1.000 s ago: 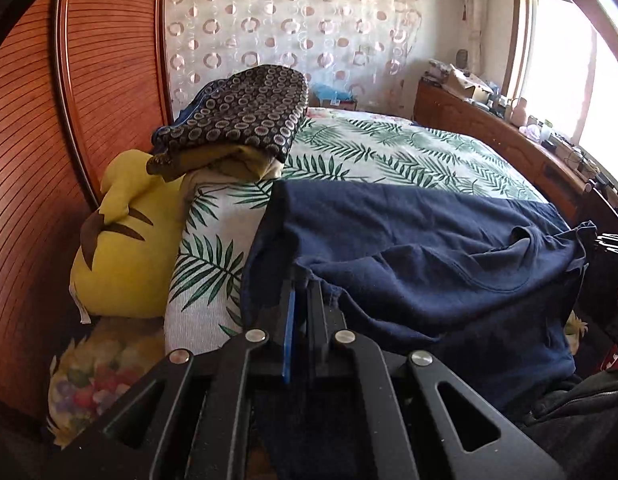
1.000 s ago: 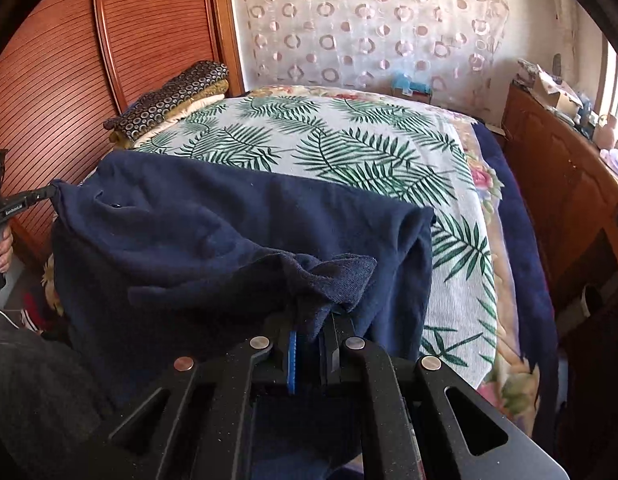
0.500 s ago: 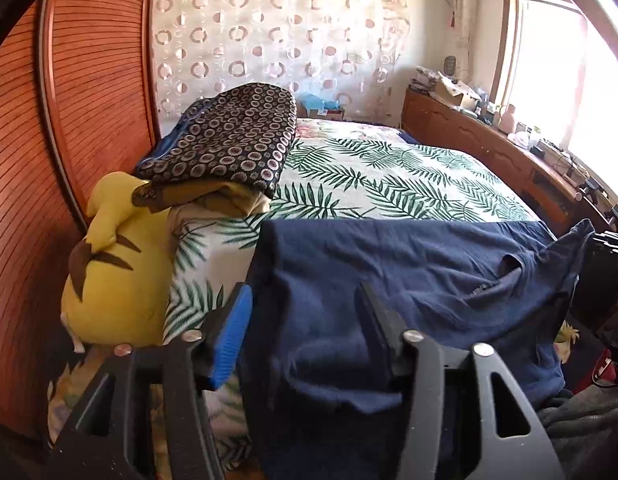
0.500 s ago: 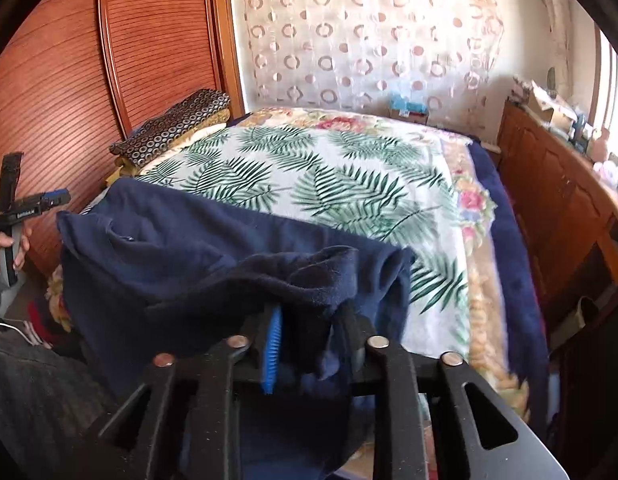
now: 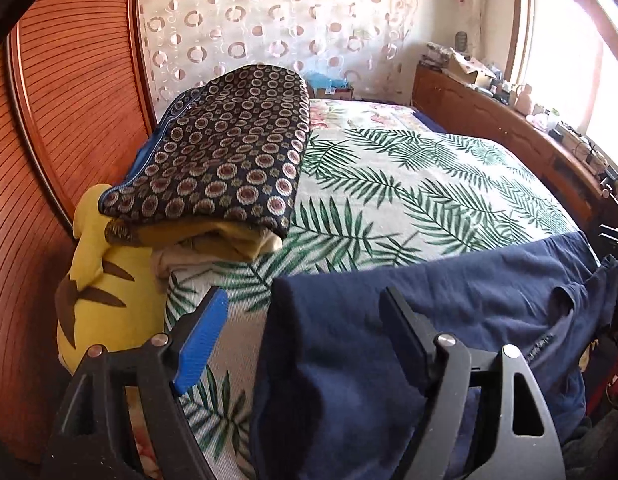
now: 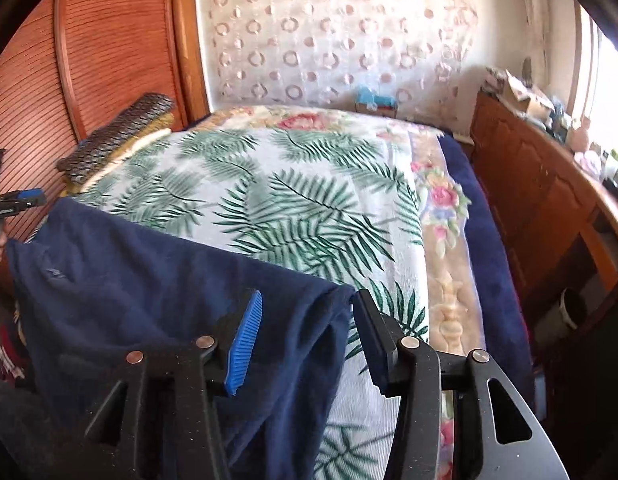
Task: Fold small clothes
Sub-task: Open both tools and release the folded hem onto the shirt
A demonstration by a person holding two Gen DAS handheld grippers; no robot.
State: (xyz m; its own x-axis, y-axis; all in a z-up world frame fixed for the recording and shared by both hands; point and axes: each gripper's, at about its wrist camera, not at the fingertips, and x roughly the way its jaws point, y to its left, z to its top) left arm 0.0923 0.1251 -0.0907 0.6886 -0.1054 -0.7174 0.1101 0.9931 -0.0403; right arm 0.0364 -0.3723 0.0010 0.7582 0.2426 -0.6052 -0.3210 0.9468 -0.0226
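Both claws just opened off navy shirt [image 5: 449, 312], now draped flat, smooth over bed edge [image 5: 245, 320]

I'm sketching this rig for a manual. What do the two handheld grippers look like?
Both look alike. The left gripper and right gripper are matte black plastic with triangular cut-outs and round silver pivot pins. On each, the left finger carries a ribbed blue pad; the right finger's pad looks dark. No cables or sleeves show.

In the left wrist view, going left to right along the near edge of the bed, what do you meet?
Yellow plush toy → blue pad of the left tool → navy T-shirt draped over the bed edge.
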